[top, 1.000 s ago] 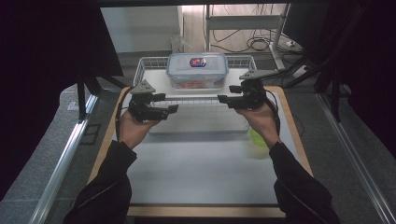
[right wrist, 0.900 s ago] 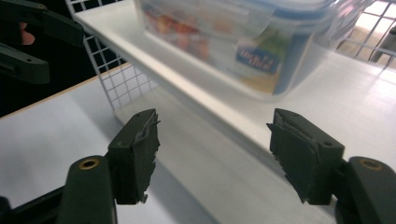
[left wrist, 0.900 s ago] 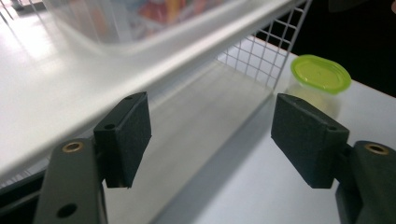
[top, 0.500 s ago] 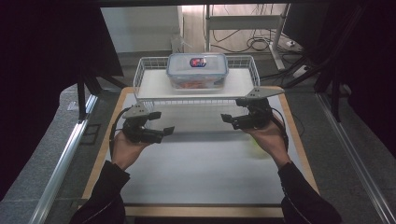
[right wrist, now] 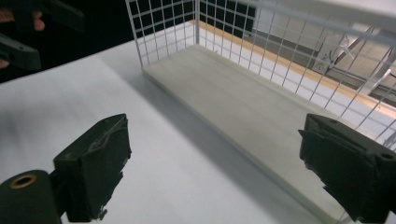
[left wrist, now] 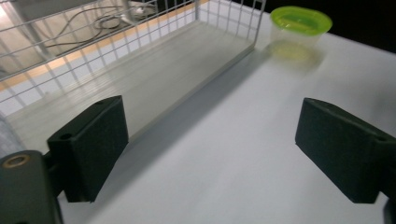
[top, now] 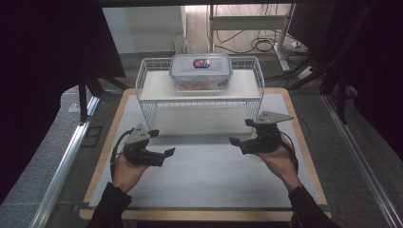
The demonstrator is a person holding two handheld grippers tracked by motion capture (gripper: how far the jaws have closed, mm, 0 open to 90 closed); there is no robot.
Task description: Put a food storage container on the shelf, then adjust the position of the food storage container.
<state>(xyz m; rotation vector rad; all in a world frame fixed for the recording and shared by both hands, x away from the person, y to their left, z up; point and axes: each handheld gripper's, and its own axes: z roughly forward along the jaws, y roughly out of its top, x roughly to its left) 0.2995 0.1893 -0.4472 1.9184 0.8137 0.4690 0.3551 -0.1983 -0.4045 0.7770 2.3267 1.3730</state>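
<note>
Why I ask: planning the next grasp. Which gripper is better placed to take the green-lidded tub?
Right, probably: the open right gripper hovers by the green-lidded tub; the left gripper faces it from across the table.

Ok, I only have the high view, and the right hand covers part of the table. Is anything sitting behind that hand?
Observer: Yes. The left gripper view shows a small clear tub with a green lid upright on the table, just past the end of the wire rack.
Operator: Is either gripper holding anything?
Observer: The left gripper holds nothing. Its jaws are wide apart, with bare table between them.
Operator: And the right one?
Observer: The right gripper is open and empty too. It is aimed at the rack's bare lower board.
</note>
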